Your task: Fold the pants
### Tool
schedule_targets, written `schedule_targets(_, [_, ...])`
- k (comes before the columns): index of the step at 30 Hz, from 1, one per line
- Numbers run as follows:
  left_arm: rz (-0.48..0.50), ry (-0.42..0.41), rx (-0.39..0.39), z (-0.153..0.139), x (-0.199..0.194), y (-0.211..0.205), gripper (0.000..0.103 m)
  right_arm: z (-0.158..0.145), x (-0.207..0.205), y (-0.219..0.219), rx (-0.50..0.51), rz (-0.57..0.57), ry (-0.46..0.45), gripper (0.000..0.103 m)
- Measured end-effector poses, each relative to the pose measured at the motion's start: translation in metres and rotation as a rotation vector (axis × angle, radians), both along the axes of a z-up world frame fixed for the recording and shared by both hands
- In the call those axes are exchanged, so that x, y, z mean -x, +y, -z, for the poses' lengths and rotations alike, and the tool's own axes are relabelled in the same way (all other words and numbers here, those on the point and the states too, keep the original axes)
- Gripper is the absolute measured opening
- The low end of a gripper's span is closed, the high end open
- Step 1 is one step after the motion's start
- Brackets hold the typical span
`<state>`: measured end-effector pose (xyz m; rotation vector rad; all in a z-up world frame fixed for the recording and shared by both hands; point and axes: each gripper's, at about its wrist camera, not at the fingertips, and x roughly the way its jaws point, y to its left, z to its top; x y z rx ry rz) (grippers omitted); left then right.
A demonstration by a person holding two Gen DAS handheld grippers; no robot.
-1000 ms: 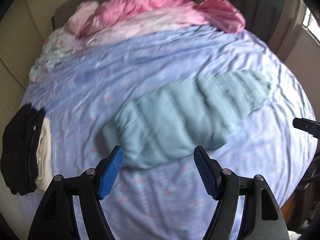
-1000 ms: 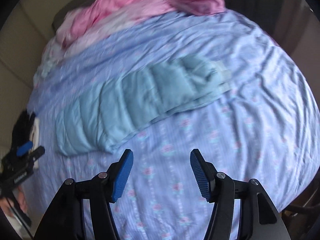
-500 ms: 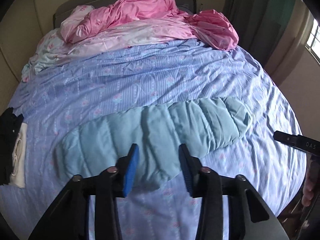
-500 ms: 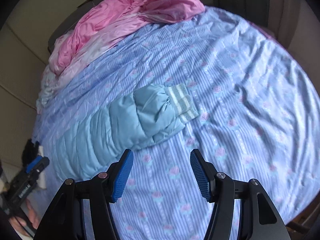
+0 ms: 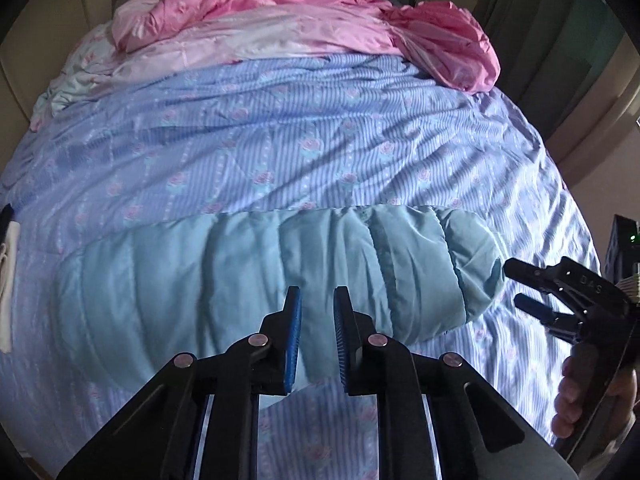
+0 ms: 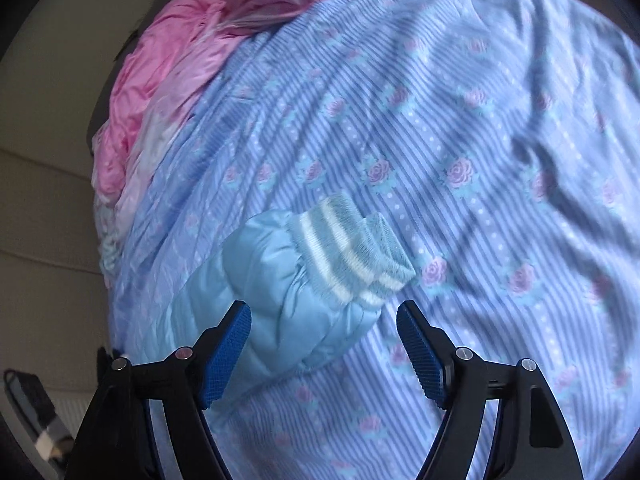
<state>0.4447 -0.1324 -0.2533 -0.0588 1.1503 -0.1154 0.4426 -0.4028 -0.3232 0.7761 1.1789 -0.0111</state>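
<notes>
Light blue quilted pants (image 5: pixel 248 276) lie folded lengthwise across the striped blue bedspread (image 5: pixel 280 152). My left gripper (image 5: pixel 317 332) hovers over their near edge at mid-length, its jaws narrowed to a small gap with nothing between them. My right gripper (image 6: pixel 324 344) is open just above the leg end, where the striped knit cuff (image 6: pixel 356 256) lies between and beyond its blue pads (image 6: pixel 226 354). The right gripper also shows in the left wrist view (image 5: pixel 560 300), beside the pants' right end.
Crumpled pink bedding (image 5: pixel 304 8) is heaped at the head of the bed. A white and black folded garment (image 5: pixel 8 280) lies at the bed's left edge. A dark curtain (image 5: pixel 560 40) hangs at the far right.
Both grippers moved closer to the pants. The left gripper's jaws narrowed from wide open to a small gap. The right gripper came down over the cuffed end.
</notes>
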Motion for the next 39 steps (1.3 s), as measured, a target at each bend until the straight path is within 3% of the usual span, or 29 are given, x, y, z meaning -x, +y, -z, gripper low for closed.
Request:
schedule_targets(11, [-0.053,0.107,0.022,0.048,-0.024,0.006,0.009,0.050,-0.015,-0.005,-0.098,0.027,0.065,0.076])
schedule_targets(15, [-0.075,0.155,-0.027,0.069,-0.023,0.017,0.004,0.054,-0.019,-0.001,-0.093,0.017,0.067,0.076])
schedule_targets(19, [-0.100,0.195,-0.020,0.083,-0.021,0.030,0.004,0.054,-0.023,0.004,-0.074,-0.009,0.062,0.076])
schedule_targets(23, [-0.074,0.197,-0.089,0.092,-0.018,0.027,0.004,0.055,-0.025,0.010,-0.053,-0.026,0.061,0.077])
schedule_targets(27, [-0.107,0.211,-0.066,0.099,-0.017,0.032,0.004,0.053,-0.029,0.014,-0.045,-0.055,0.058,0.076])
schedule_targets(30, [-0.106,0.217,-0.049,0.101,-0.017,0.035,0.004,0.052,-0.032,0.015,-0.040,-0.077,0.054,0.070])
schedule_targets(35, [-0.111,0.219,-0.060,0.101,-0.014,0.033,0.004,0.044,-0.032,0.016,-0.025,-0.088,0.046,0.048])
schedule_targets(39, [-0.127,0.225,-0.044,0.101,-0.012,0.037,0.004,0.017,-0.018,0.020,0.044,-0.089,0.020,0.040])
